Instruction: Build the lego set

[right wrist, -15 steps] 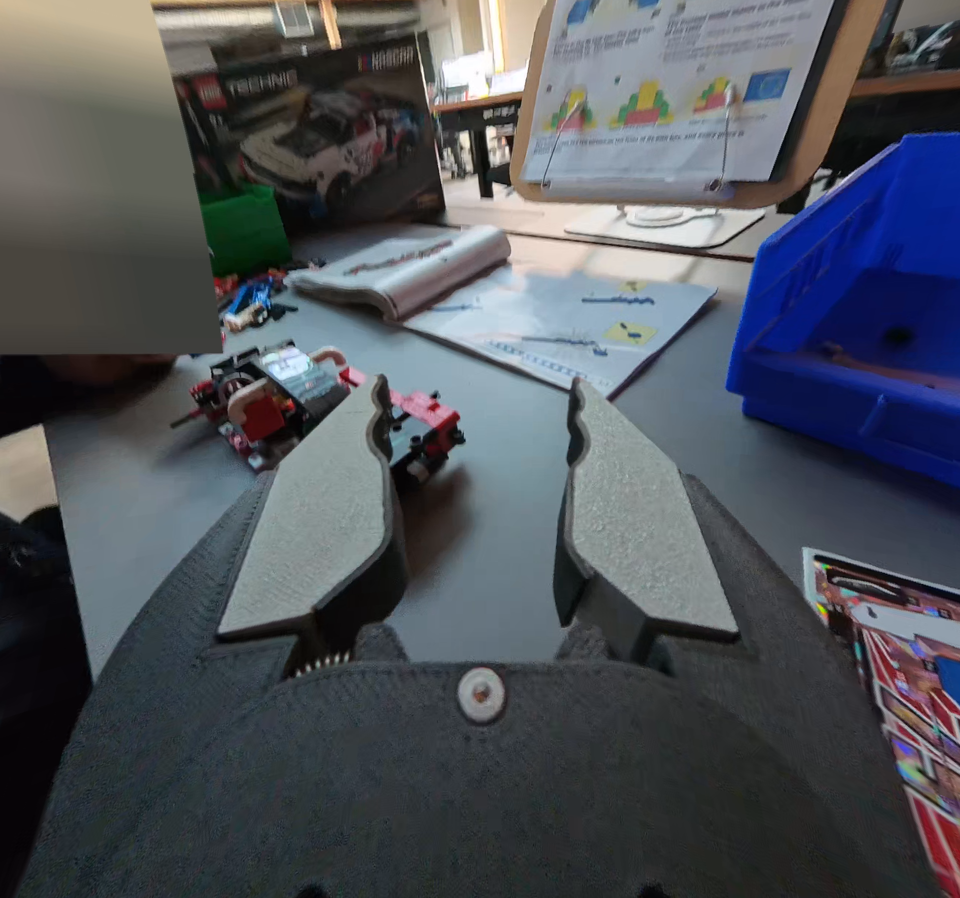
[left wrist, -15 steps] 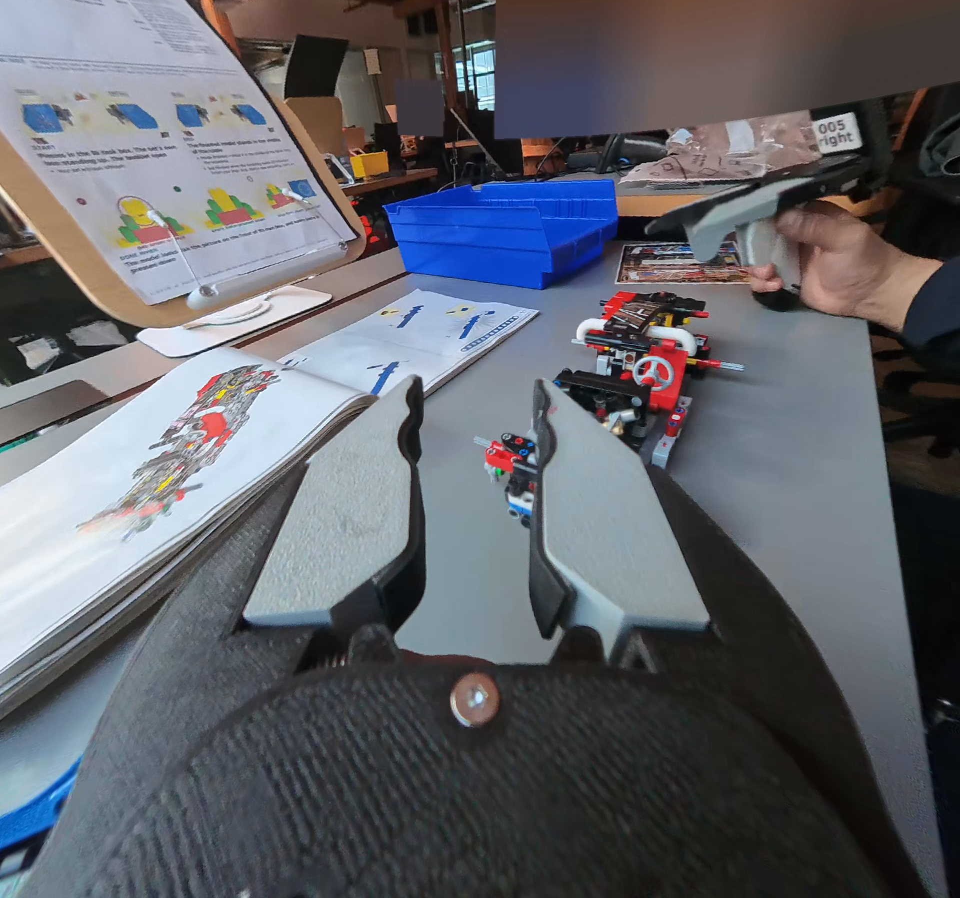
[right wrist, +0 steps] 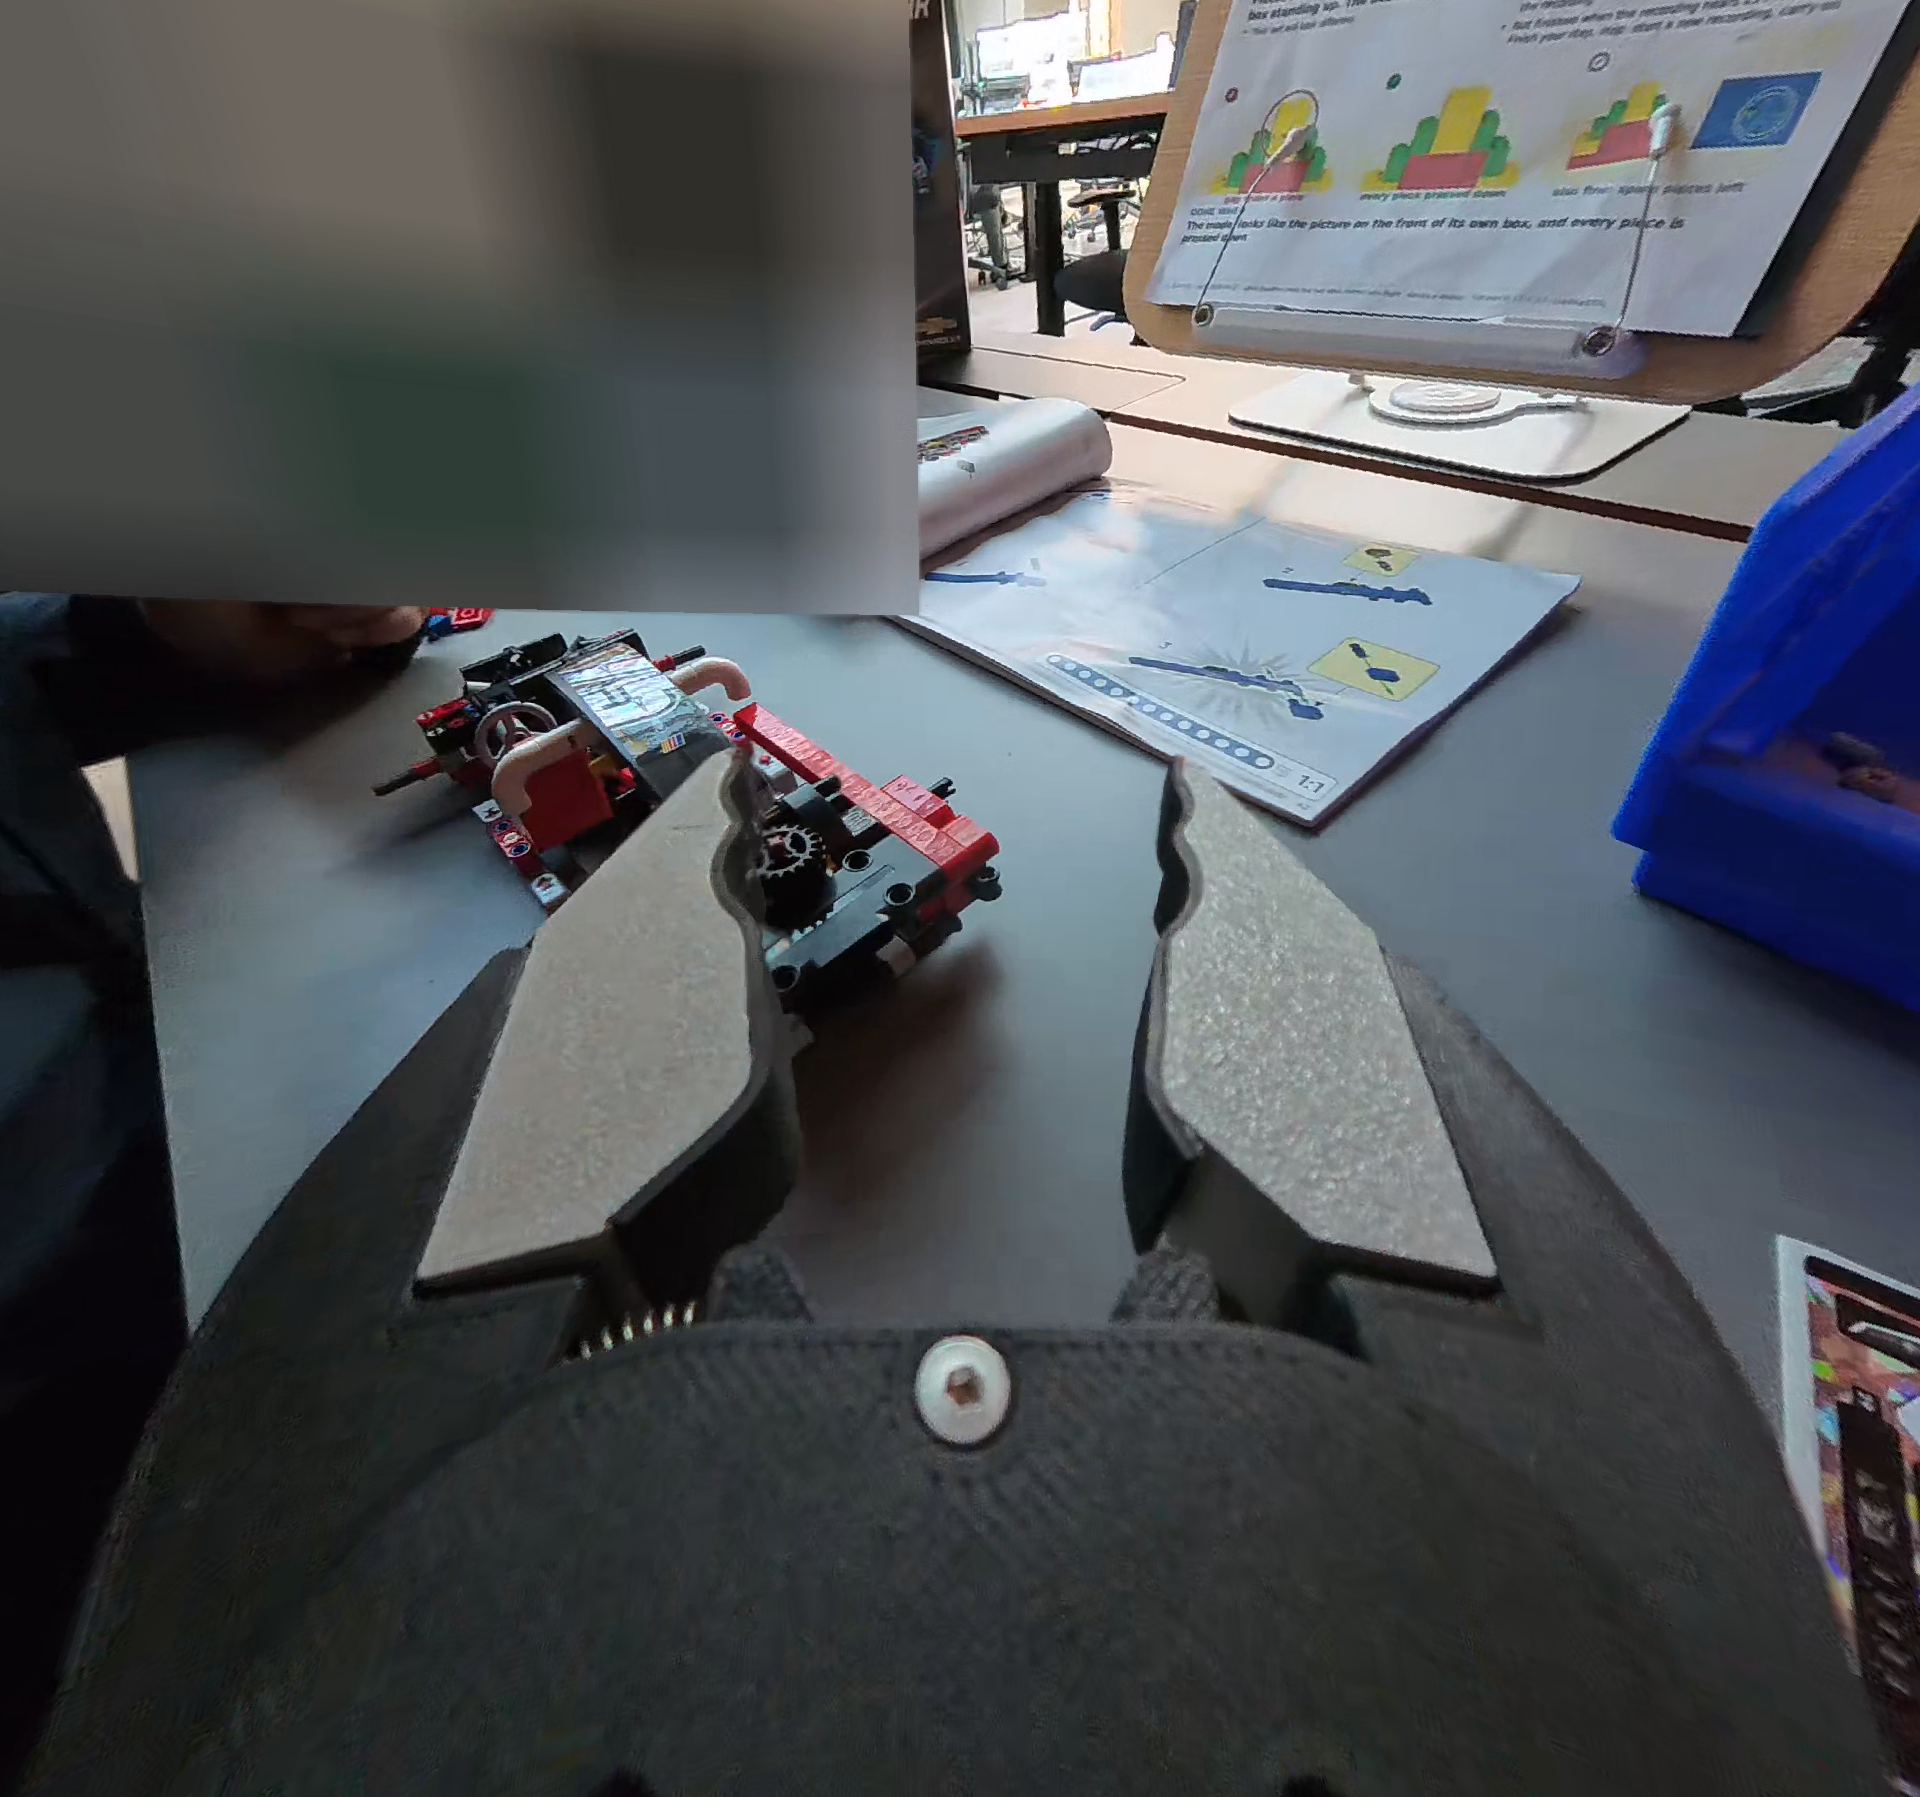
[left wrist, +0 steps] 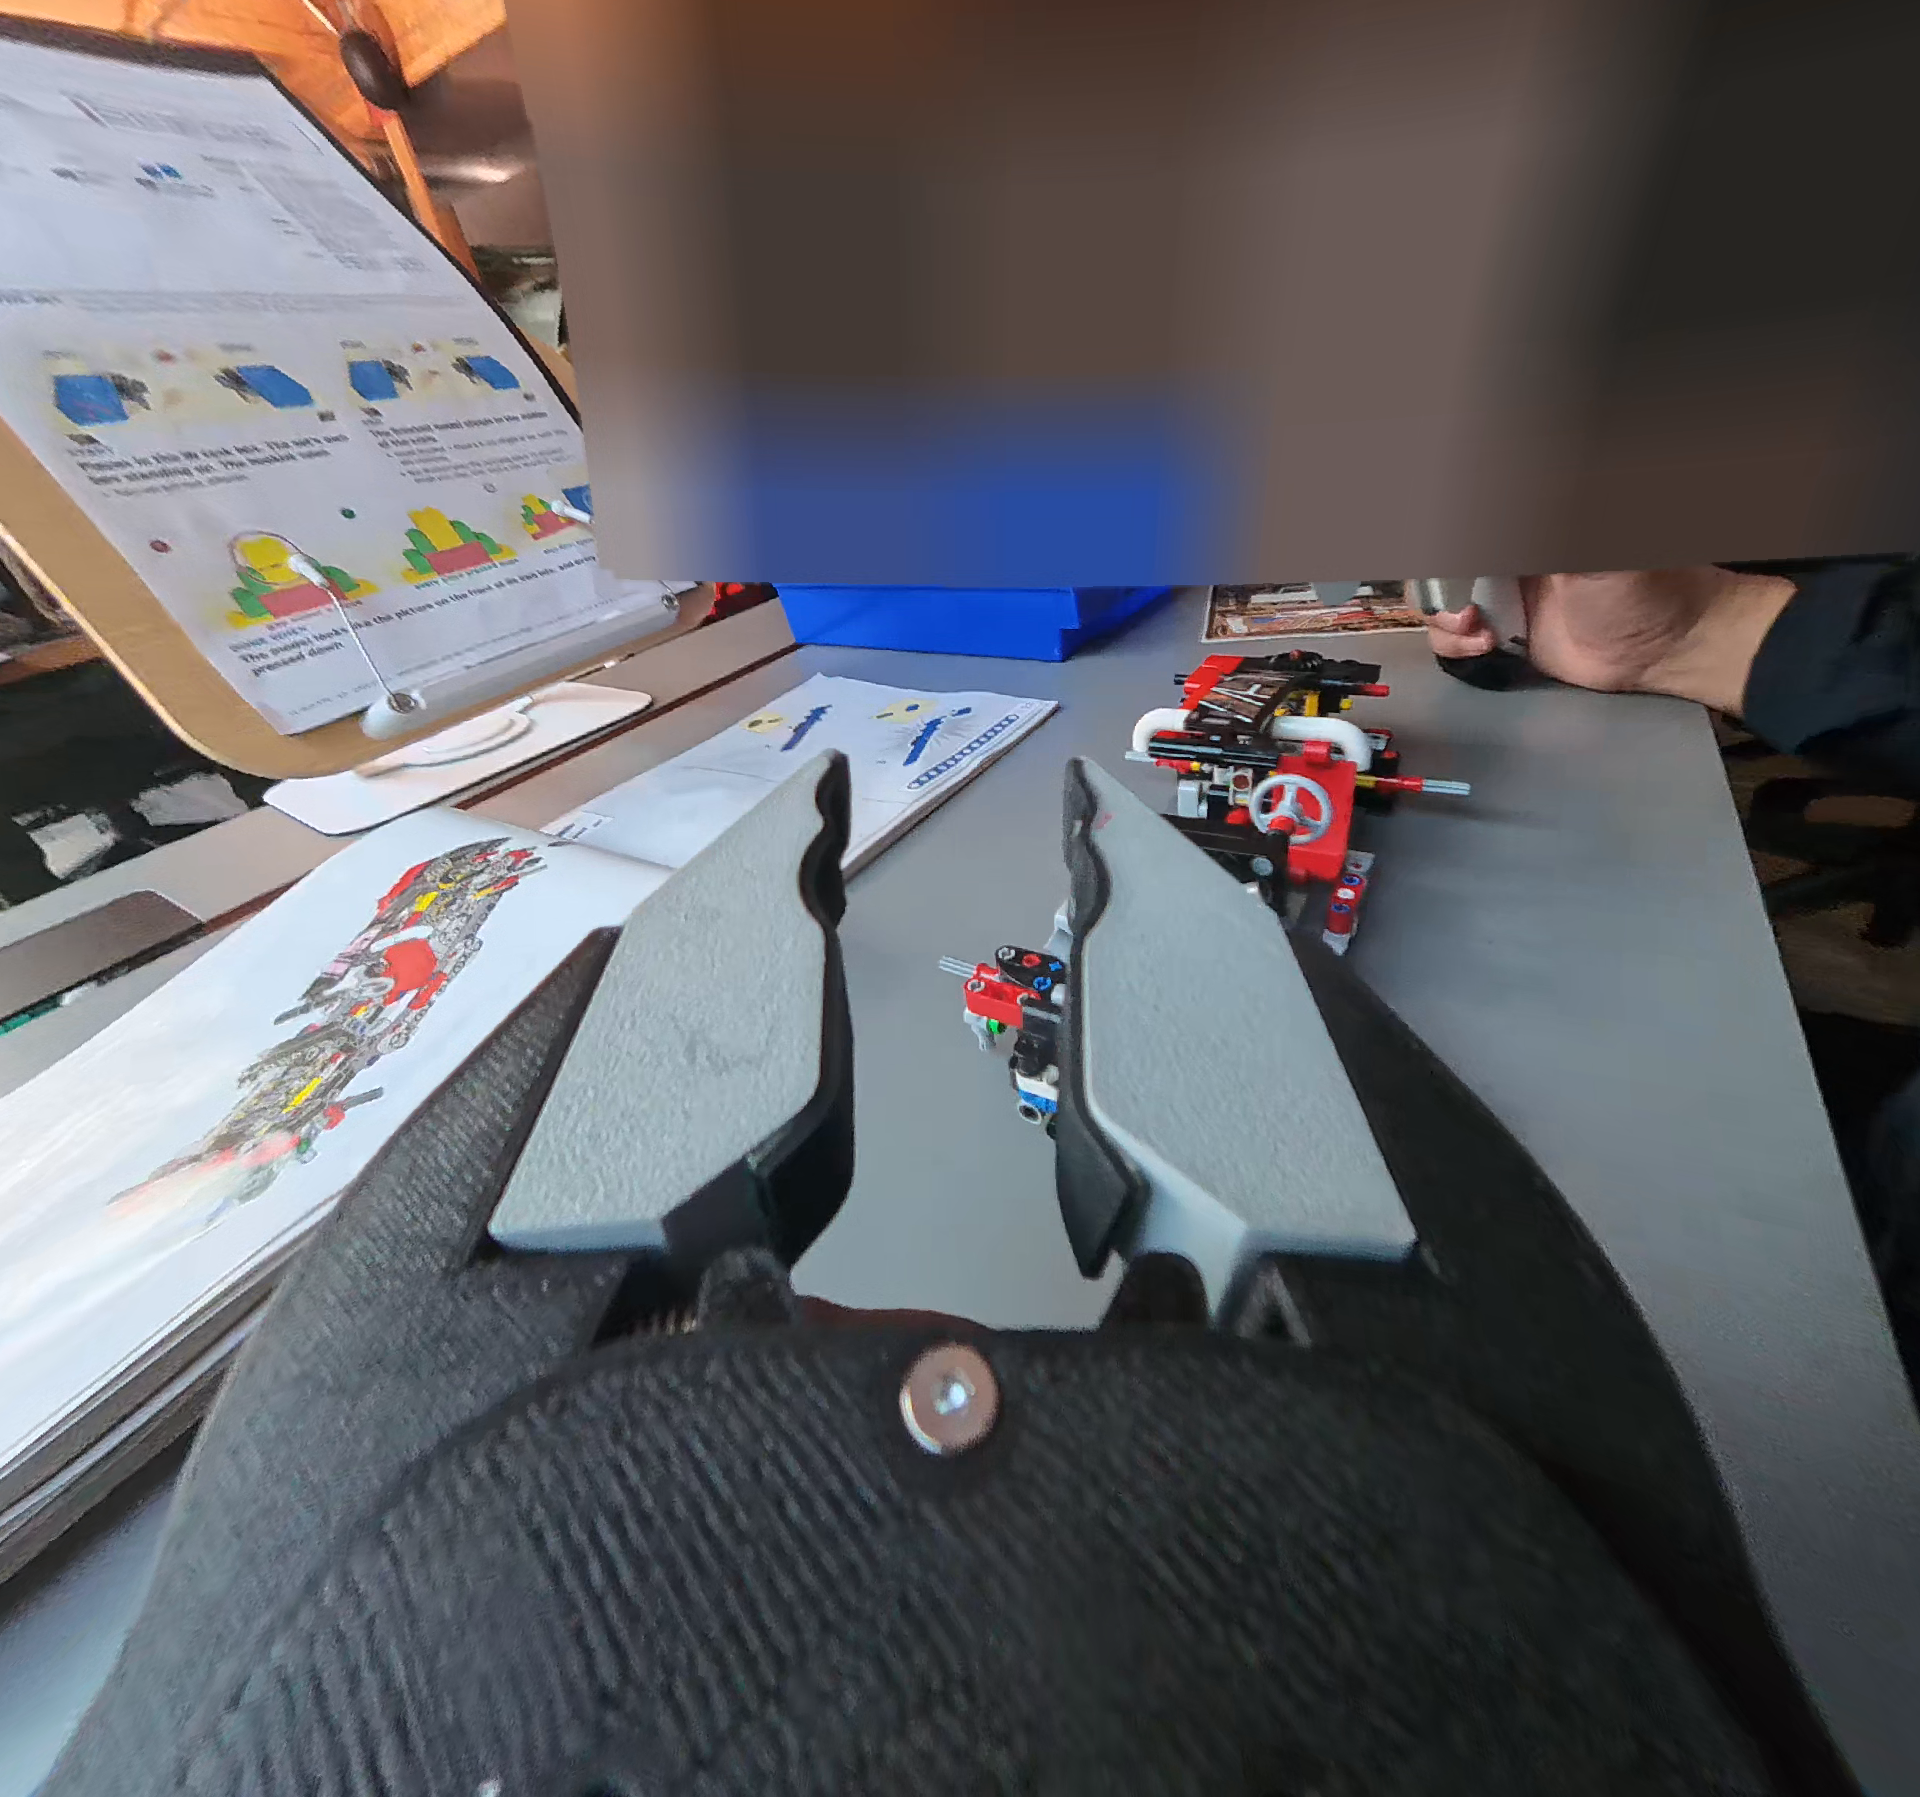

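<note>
A partly built red and black brick car (left wrist: 1288,791) lies on the grey table (left wrist: 1558,1020). My left gripper (left wrist: 954,771) is open and holds nothing. The car's near end (left wrist: 1003,999) shows between its fingers, close by the right finger (left wrist: 1174,1020). In the right wrist view the car (right wrist: 852,781) lies left of centre. My right gripper (right wrist: 954,771) is open wide and holds nothing. Its left finger (right wrist: 644,968) covers part of the car, and its right finger (right wrist: 1278,1020) stands well clear of it.
An open instruction booklet (left wrist: 904,729) (right wrist: 1247,625) lies beyond the car. A blue bin (left wrist: 966,615) (right wrist: 1787,708) stands at the back. A printed sheet on a stand (left wrist: 260,397) (right wrist: 1507,137) stands behind. A sticker sheet (right wrist: 1860,1435) lies at the right. A person's hand (left wrist: 1621,635) rests on the table.
My right gripper has come closer to the car and its jaws have opened wider. My left gripper has shifted a little toward the car, its jaws much as before.
</note>
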Demonstrator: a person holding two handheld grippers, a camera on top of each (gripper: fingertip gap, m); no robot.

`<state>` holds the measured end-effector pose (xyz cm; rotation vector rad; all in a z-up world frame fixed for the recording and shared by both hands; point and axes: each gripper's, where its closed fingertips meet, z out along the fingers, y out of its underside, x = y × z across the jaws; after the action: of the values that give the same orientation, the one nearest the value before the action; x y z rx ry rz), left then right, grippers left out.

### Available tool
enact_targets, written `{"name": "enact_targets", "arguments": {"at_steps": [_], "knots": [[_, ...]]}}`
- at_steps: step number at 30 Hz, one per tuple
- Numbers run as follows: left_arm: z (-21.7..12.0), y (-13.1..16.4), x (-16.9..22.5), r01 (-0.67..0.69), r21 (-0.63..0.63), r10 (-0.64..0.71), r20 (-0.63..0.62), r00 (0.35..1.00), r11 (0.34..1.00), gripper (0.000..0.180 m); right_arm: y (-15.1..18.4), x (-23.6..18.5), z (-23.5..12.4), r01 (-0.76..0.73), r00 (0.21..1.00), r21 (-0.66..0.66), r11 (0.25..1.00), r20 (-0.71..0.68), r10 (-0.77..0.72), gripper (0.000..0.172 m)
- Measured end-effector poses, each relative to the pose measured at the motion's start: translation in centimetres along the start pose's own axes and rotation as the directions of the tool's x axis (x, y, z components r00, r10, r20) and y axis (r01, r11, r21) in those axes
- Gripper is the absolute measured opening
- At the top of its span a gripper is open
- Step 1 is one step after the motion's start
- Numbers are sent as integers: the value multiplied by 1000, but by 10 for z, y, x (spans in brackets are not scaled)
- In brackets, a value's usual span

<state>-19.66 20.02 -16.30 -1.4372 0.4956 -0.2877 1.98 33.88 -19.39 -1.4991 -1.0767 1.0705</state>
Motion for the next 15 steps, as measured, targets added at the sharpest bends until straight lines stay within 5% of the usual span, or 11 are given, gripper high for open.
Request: {"name": "enact_targets", "arguments": {"at_steps": [15], "knots": [[0, 1, -1, 24, -15, -24, -3, 1000, 1000, 33, 5, -26, 2, 70, 993, -27, 997, 96, -67, 75]]}}
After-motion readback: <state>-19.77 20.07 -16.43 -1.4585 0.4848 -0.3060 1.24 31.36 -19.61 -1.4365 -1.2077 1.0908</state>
